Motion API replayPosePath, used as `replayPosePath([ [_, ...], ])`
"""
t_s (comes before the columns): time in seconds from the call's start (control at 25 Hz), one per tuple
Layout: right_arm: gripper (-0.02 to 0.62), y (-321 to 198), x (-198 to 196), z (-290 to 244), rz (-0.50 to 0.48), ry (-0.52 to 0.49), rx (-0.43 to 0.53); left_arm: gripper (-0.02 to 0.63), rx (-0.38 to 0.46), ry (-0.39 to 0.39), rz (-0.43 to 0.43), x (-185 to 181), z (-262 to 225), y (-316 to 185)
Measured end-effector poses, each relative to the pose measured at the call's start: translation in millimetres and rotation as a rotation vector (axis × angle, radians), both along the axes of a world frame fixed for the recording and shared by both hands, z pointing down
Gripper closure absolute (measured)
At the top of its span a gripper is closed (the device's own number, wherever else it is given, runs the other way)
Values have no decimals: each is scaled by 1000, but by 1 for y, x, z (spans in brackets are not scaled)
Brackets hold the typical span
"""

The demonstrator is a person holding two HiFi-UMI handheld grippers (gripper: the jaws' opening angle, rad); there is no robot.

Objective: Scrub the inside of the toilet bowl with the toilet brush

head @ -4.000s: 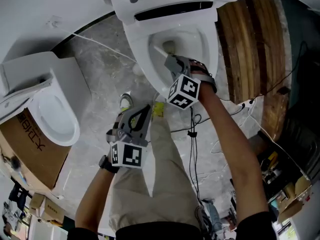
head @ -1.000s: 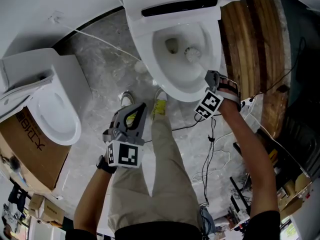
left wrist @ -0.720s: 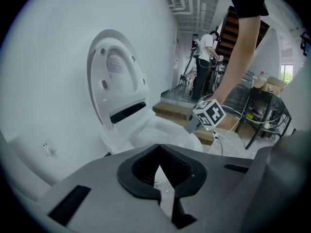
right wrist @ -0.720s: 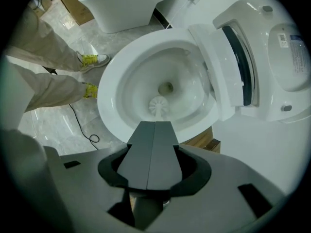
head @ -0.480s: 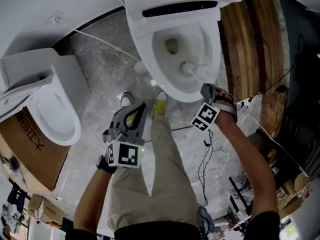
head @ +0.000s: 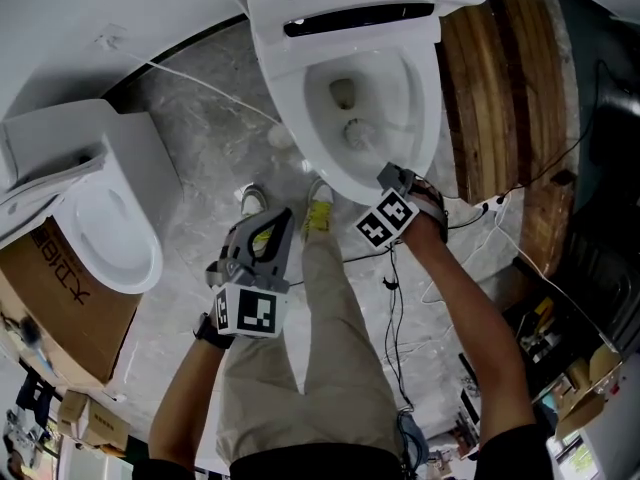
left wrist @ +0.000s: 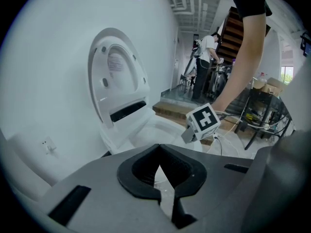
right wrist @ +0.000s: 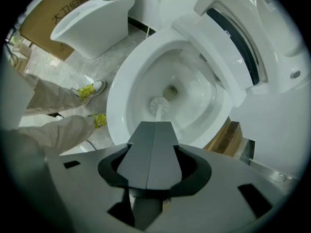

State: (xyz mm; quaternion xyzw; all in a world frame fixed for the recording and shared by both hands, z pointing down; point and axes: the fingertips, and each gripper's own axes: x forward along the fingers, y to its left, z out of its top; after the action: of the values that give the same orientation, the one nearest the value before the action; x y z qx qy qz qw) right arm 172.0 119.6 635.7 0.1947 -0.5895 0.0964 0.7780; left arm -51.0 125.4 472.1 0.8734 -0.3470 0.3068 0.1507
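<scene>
The white toilet bowl (head: 290, 108) stands open at the top of the head view, its lid (left wrist: 116, 72) raised. My right gripper (head: 388, 176) hovers over the bowl's near rim, shut on the toilet brush's handle. The white round brush head (head: 355, 133) rests on the bowl's inner wall, just below the drain hole. In the right gripper view, the brush head (right wrist: 159, 106) shows straight past the shut right gripper (right wrist: 155, 124), inside the bowl (right wrist: 116, 101). My left gripper (head: 285, 223) hangs over the floor beside the person's leg, shut on nothing. In its own view the left gripper (left wrist: 159, 152) faces the toilet (left wrist: 141, 125).
A second toilet (head: 110, 228) and a cardboard box (head: 50, 288) stand at the left. A wooden platform (head: 500, 88) lies right of the bowl, with cables (head: 400, 268) trailing over the marble floor. The person's shoes (head: 318, 208) stand at the bowl's foot.
The brush head has swept from the bowl's right wall leftward to the middle, below the drain. My right gripper moved left with it. The left gripper has stayed put.
</scene>
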Motion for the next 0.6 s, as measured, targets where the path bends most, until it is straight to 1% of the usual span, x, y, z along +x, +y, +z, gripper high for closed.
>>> replayPosePath([
  [0.08,422,-9,-12,4,76,-30,-4,589,5,2,1,-1,-1,-3],
  [0.2,422,-17,-29,3,228,-106,-21,589,6,1,-4,-4,0,-5],
  [0.28,422,-23,-38,2,297,-152,-24,588,3,1,-7,-5,1,-6],
  [0.4,422,-35,-51,0,310,-199,1,589,-5,2,-11,-7,3,-8],
  [0.6,422,-55,-71,-1,262,-238,78,589,-12,0,-7,-8,9,-10],
])
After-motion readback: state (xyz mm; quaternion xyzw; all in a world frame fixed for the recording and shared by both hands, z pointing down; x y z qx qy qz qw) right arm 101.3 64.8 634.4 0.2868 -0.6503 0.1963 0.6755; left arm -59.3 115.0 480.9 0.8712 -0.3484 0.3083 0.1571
